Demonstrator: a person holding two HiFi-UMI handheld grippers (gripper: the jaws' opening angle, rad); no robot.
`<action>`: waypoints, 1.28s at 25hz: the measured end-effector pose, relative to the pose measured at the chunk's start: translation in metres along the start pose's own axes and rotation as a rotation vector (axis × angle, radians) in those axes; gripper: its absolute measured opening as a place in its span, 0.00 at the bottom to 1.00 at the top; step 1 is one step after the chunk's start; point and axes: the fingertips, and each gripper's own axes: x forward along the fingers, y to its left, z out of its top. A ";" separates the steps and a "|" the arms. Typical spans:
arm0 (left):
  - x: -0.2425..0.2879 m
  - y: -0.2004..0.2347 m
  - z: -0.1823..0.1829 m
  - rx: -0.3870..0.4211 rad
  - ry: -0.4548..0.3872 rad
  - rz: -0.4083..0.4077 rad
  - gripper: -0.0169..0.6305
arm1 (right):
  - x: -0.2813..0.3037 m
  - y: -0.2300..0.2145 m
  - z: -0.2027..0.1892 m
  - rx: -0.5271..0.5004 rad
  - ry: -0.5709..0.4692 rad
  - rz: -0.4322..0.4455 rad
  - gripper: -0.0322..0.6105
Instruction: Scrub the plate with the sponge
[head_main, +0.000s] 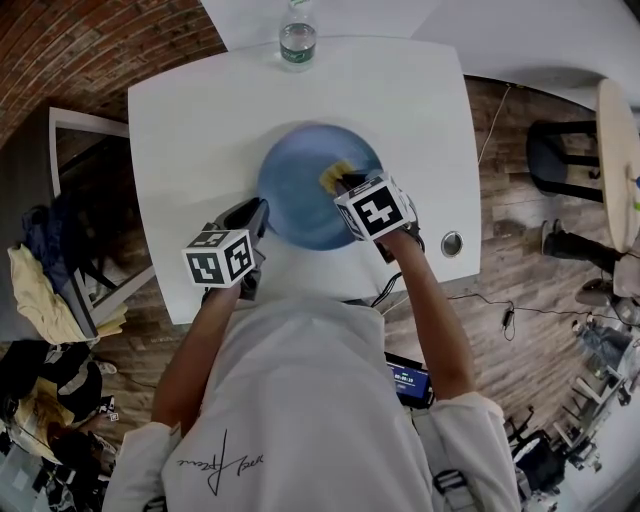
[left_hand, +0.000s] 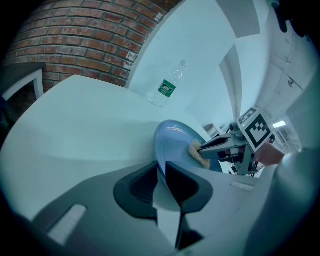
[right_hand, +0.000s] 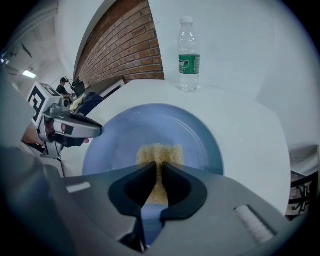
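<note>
A blue plate (head_main: 300, 190) lies on the white table (head_main: 200, 120). My left gripper (head_main: 256, 208) is shut on the plate's near left rim; in the left gripper view the plate (left_hand: 172, 137) edge runs between the jaws. My right gripper (head_main: 347, 182) is shut on a yellow sponge (head_main: 333, 174) and presses it on the plate's right part. In the right gripper view the sponge (right_hand: 160, 154) sits between the jaws on the plate (right_hand: 125, 135). The sponge (left_hand: 199, 152) also shows in the left gripper view, with the right gripper (left_hand: 202, 148) holding it.
A clear water bottle (head_main: 297, 36) with a green label stands at the table's far edge, also seen as the bottle (right_hand: 189, 55) and the bottle (left_hand: 170, 86). A round metal grommet (head_main: 452, 243) sits near the table's right front corner. Brick wall stands at left.
</note>
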 end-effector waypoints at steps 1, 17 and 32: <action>0.000 0.000 0.000 0.000 -0.001 0.000 0.13 | 0.001 0.002 0.002 -0.010 -0.006 0.002 0.12; -0.001 -0.001 0.000 0.002 0.000 -0.001 0.13 | 0.011 0.037 0.028 -0.233 -0.054 0.030 0.12; -0.004 -0.002 0.002 0.000 -0.014 -0.006 0.14 | 0.009 0.058 0.017 -0.283 -0.050 0.089 0.12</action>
